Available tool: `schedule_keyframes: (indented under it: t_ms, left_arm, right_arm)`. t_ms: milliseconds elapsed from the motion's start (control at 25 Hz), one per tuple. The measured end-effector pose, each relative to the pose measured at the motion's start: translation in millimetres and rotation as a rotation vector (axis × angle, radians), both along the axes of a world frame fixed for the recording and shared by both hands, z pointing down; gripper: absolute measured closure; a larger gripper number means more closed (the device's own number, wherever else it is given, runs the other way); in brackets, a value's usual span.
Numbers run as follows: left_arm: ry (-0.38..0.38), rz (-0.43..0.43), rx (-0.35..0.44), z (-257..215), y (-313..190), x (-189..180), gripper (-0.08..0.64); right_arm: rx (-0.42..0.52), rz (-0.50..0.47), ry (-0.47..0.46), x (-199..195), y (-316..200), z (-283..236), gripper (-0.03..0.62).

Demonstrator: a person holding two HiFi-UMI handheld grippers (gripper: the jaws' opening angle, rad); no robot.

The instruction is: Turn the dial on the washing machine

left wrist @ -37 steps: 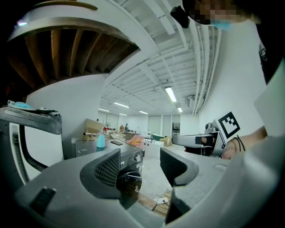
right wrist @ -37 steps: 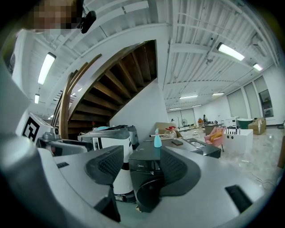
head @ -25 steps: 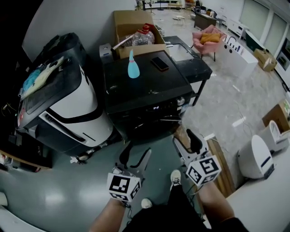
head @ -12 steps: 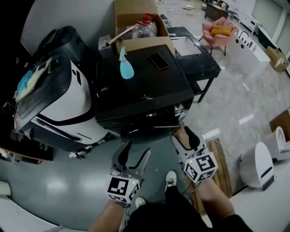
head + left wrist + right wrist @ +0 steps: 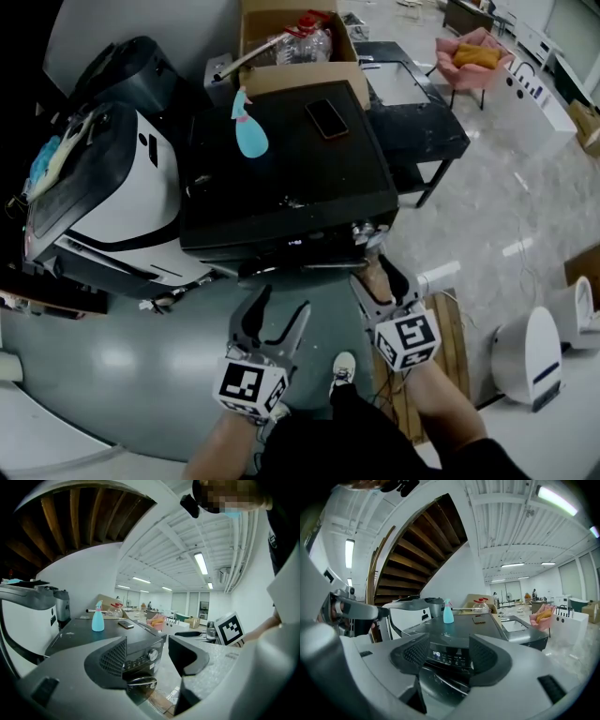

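The washing machine (image 5: 281,178) is a black box with a flat, glossy top, and it stands on the floor between a white and black appliance (image 5: 122,197) at its left and a low black table (image 5: 412,112) at its right. On its front there is a narrow control panel with a small lit display (image 5: 436,654) and a row of buttons. The dial (image 5: 153,655) is a small round silver knob at the right end of this panel, near the front right corner of the machine. Under the panel, the dark glass door (image 5: 440,686) is visible. On the top, a light blue spray bottle (image 5: 247,131) stands near the back left corner and a phone (image 5: 326,116) lies flat near the back edge. The left gripper (image 5: 281,305) is in front of the machine, its jaws wide apart with nothing held. The right gripper (image 5: 377,278) is just before the front right corner, below the dial. Its jaws are also spread wide and empty, and its own view shows a gap between them and the panel.
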State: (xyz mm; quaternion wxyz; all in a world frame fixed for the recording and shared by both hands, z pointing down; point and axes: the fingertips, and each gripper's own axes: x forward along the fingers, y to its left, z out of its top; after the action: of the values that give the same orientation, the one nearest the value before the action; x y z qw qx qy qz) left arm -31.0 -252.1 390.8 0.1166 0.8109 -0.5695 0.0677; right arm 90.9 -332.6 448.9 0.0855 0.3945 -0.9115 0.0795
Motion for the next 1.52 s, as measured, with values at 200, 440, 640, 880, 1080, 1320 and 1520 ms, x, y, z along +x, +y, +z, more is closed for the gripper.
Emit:
schedule_keyframes:
  t_ms: [200,440,640,880,1080,1320,1520]
  left_arm:
    - [-0.010,-0.018,-0.001,8,-13,11,0.299]
    - [-0.010,-0.020,-0.025,23,-26,18,0.299]
    - [-0.021,0.006,-0.093,43,-31,22,0.299]
    - [-0.006,0.035,-0.125,75,-39,18,0.299]
    - [0.016,0.051,-0.142,96,-38,15,0.299]
    - [0.024,0.060,-0.150,117,-39,10,0.299]
    - [0.026,0.072,-0.151,129,-41,10,0.299]
  right_arm:
    - [-0.015,-0.003,0.041,8,-20,23,0.337]
    - [-0.023,0.000,0.088,9,-42,52,0.330]
    - [-0.007,0.023,0.133,7,-65,73,0.327]
    - [0.016,0.054,0.198,-2,-91,107,0.319]
    - [0.009,0.072,0.260,-1,-103,137,0.314]
    - [0.012,0.081,0.320,-5,-114,166,0.308]
    - [0.035,0.098,0.361,-2,-121,179,0.308]
